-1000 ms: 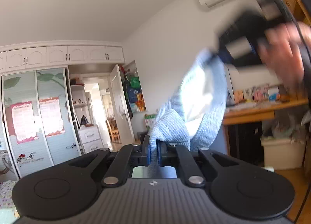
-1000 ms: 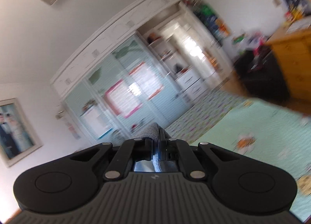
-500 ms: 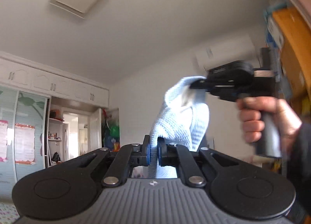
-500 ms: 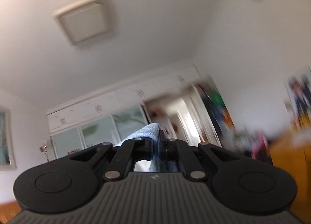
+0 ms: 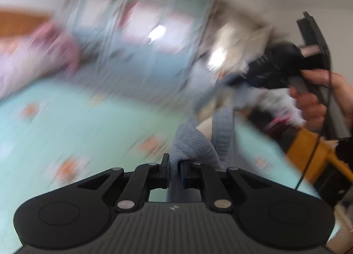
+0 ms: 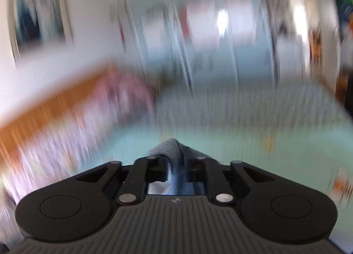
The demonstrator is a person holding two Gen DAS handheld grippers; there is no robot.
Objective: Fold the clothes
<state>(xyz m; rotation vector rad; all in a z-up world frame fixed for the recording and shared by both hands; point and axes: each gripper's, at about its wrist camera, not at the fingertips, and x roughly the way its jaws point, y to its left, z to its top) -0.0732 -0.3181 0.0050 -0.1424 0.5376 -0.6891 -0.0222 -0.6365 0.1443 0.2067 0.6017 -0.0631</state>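
Left gripper (image 5: pixel 174 171): jaws clamped on a fold of the knit (image 5: pixel 192 143), a pale blue ribbed garment; the cloth is pinched between the pads and rises from them in a bunched ridge, then runs up and to the right as a narrow band toward the right gripper. Right gripper (image 6: pixel 176 165): jaws opening, a fold of the same knit (image 6: pixel 171 146) between them, the cloth peaking just past the fingertips; from this view it cannot be told whether the pads press on it. In the left wrist view the right gripper (image 5: pixel 238 79) shows as a dark blurred body at upper right, the blue cloth hanging at its tip, a hand (image 5: pixel 317 101) wrapped round its grip and a black cable running down from it. Knit: held in the air between the two grippers, over the bed. Bed (image 5: pixel 66 130): mint cover with small orange motifs, filling the lower part of both views. Wardrobe (image 6: pixel 220 40): pale doors with pink panels, at the far side of the bed, heavily smeared. Headboard (image 6: pixel 55 104): orange wood, left of the bed, with pink bedding (image 6: pixel 114 99) against it. Picture (image 6: pixel 37 18): framed, on the white wall above the headboard. Orange wooden furniture (image 5: pixel 315 152) stands at the right edge of the bed. Both views are strongly blurred; finer detail cannot be read.
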